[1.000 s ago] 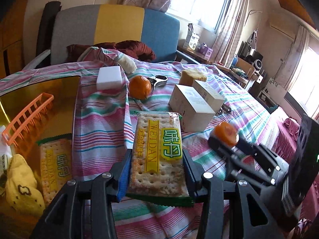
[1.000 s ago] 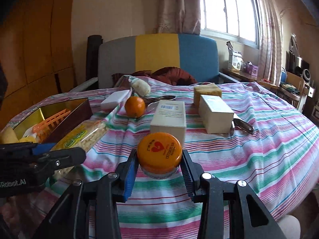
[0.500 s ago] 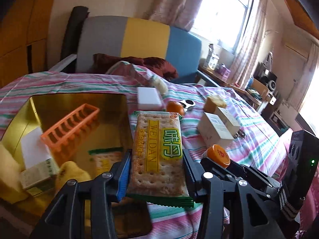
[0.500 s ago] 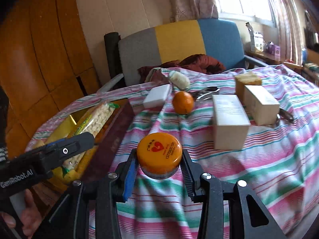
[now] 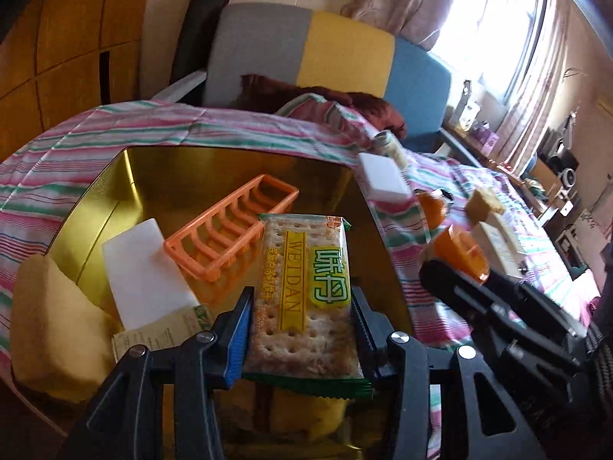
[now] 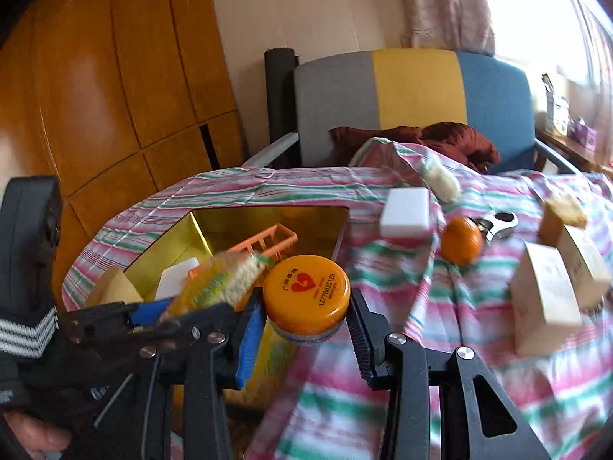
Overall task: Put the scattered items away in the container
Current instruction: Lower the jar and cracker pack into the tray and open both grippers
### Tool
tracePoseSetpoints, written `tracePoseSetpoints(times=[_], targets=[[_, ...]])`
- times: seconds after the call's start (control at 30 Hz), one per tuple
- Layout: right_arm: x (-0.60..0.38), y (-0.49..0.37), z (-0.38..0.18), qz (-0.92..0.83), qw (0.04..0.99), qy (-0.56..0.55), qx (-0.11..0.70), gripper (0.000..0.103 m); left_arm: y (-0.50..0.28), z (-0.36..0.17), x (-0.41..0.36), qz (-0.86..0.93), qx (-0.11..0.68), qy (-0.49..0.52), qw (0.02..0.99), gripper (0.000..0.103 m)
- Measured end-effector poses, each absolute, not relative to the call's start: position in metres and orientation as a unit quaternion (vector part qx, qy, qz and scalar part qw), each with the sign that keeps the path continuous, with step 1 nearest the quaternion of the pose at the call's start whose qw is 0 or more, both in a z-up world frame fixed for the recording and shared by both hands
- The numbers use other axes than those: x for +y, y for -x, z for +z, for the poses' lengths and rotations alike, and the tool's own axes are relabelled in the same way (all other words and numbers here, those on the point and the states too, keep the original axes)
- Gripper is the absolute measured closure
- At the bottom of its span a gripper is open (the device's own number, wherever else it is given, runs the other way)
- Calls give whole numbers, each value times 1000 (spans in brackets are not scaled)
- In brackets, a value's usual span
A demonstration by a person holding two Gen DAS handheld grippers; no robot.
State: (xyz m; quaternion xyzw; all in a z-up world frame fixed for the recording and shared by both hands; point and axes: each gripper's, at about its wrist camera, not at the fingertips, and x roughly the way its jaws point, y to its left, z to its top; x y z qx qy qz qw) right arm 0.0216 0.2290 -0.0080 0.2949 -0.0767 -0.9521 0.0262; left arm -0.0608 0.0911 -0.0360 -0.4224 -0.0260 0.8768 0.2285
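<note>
Striped cloth [image 5: 95, 142] covers the surface, sofa [image 6: 413, 92] behind; gold tin [image 5: 126, 176] is the landmark; inside it a yellow sponge [image 5: 49, 329], white block [image 5: 141, 276] and orange rack [image 5: 230, 226]; left gripper [image 5: 302, 326] clenched on the cracker pack [image 5: 306, 291], hanging over the tin's near side; right gripper [image 6: 306, 326] clamped on the orange-lidded jar [image 6: 306, 295], at the tin's right edge; right of the tin, loose on the cloth: white eraser block [image 6: 406, 211], orange [image 6: 461, 241], two cartons [image 6: 544, 299]. Advice: lower the pack flat onto bare floor beside the rack, release low; keep the jar clear till the left gripper exits.
</note>
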Motion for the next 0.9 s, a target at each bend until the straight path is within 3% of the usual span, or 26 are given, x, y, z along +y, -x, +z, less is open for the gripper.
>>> tracePoseSetpoints(times=[0.2,0.33,0.57,0.63,0.67,0.7,0.8,0.9], targets=[[224,14,-21,-938,22,-337,-73,59,79,-50,77,859,-54,463,211,52],[228,2,-21,-943,15,-319,-90,44,76,-50,73,861,-65,461,205,45],[233,-17,-23,-944,2,-311,-108,38,83,-47,79,857,-77,465,209,43],[234,-21,-23,-944,-1,-310,-111,38,84,-44,82,862,-72,453,214,48],[234,-23,-23,-945,-8,-308,-106,38,84,-43,85,867,-62,446,213,59],[233,-25,-22,-947,-10,-306,-100,39,85,-42,88,869,-50,444,213,63],[229,-27,-21,-950,-6,-302,-83,48,91,-38,99,869,-34,440,225,65],[224,-24,-21,-948,-10,-311,-63,48,99,-28,102,867,-45,438,233,65]])
